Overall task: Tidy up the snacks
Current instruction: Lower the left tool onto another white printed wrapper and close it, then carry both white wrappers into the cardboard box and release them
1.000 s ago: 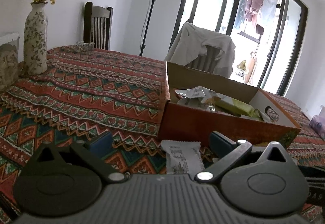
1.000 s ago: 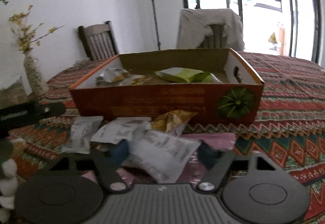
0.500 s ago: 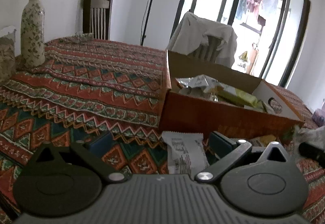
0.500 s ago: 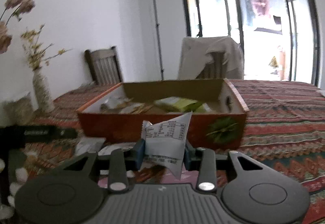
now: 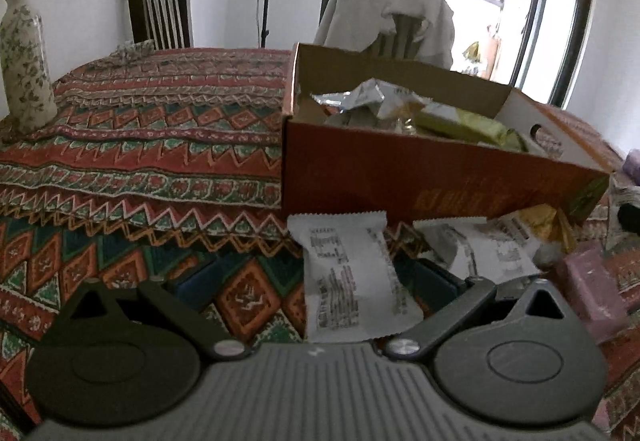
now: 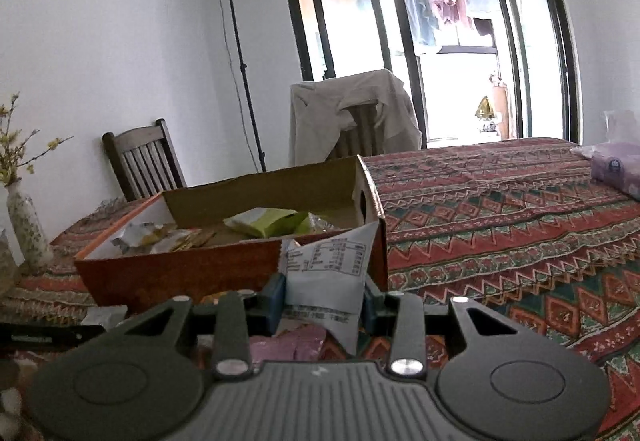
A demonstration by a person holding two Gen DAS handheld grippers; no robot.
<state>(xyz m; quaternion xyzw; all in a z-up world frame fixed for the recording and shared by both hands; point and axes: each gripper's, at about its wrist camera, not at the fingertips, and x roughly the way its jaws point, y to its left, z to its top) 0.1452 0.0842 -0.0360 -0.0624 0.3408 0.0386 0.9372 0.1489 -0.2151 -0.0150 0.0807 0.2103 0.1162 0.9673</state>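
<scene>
An orange cardboard box (image 5: 420,181) (image 6: 180,269) with several snack packets inside stands on the patterned tablecloth. In the right wrist view my right gripper (image 6: 324,299) is shut on a white snack packet (image 6: 332,269), held up off the table in front of the box's near right corner. In the left wrist view my left gripper (image 5: 316,281) stands open low over the cloth. A white snack packet (image 5: 352,281) lies flat on the table between its fingers, untouched. Another white packet (image 5: 488,245) and a yellow packet (image 5: 540,221) lie to its right by the box front.
A pink packet (image 5: 592,285) lies at the right of the loose snacks. A flowered vase (image 5: 24,61) stands at the table's left edge. Two chairs (image 6: 140,161) stand behind the table, one draped with cloth. A purple tissue pack (image 6: 616,169) lies far right.
My right gripper closed on a white packet, lifted it off the pile and carried it up toward the box's right end. My left gripper sank and moved in closer over the other white packet.
</scene>
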